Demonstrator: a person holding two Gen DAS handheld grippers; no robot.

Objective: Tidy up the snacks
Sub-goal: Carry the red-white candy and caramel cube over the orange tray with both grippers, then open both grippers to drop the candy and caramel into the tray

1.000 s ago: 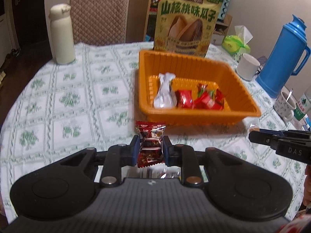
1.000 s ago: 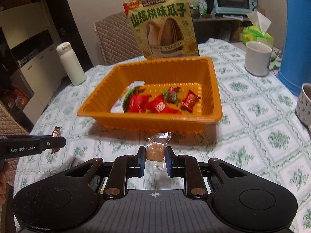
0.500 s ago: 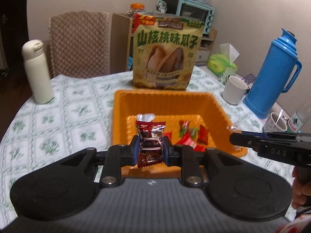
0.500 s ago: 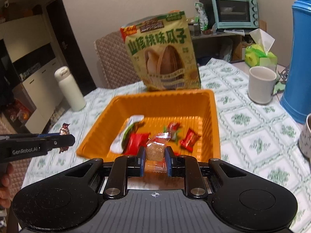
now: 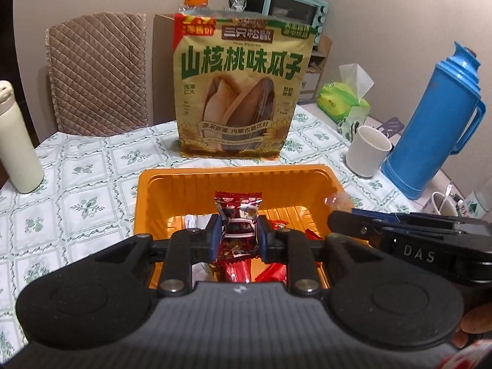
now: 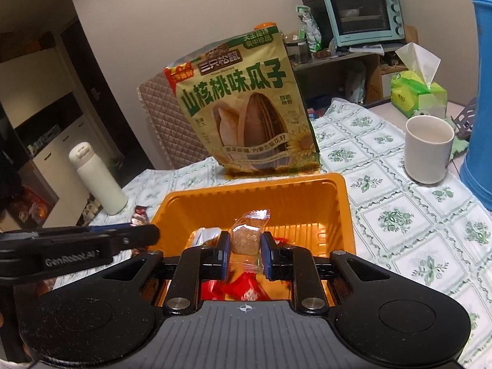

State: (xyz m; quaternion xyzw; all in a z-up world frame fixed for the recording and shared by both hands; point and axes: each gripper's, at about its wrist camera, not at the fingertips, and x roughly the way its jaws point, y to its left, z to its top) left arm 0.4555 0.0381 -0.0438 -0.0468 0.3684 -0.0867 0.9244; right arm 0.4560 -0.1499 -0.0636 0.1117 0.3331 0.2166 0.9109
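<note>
Left wrist view: left tongs (image 5: pixel 236 235), clamped on a dark-red foil-wrapped candy (image 5: pixel 238 224), have travelled from the worktop's near edge to above the orange plastic tray (image 5: pixel 233 176). Right tongs (image 6: pixel 245 250) likewise hold a clear-wrapped brown sweet (image 6: pixel 247 235) over it; both look ready to drop.

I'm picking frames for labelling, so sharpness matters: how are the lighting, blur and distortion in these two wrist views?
Left wrist view: warm dim indoor light, strong fisheye bending with dark corners, seed bag print sharp, red-wrapped candy slightly soft. Right wrist view: same bending, clear-wrapped candy fairly sharp with wrapper glare, orange tray glowing, left background dark.
</note>
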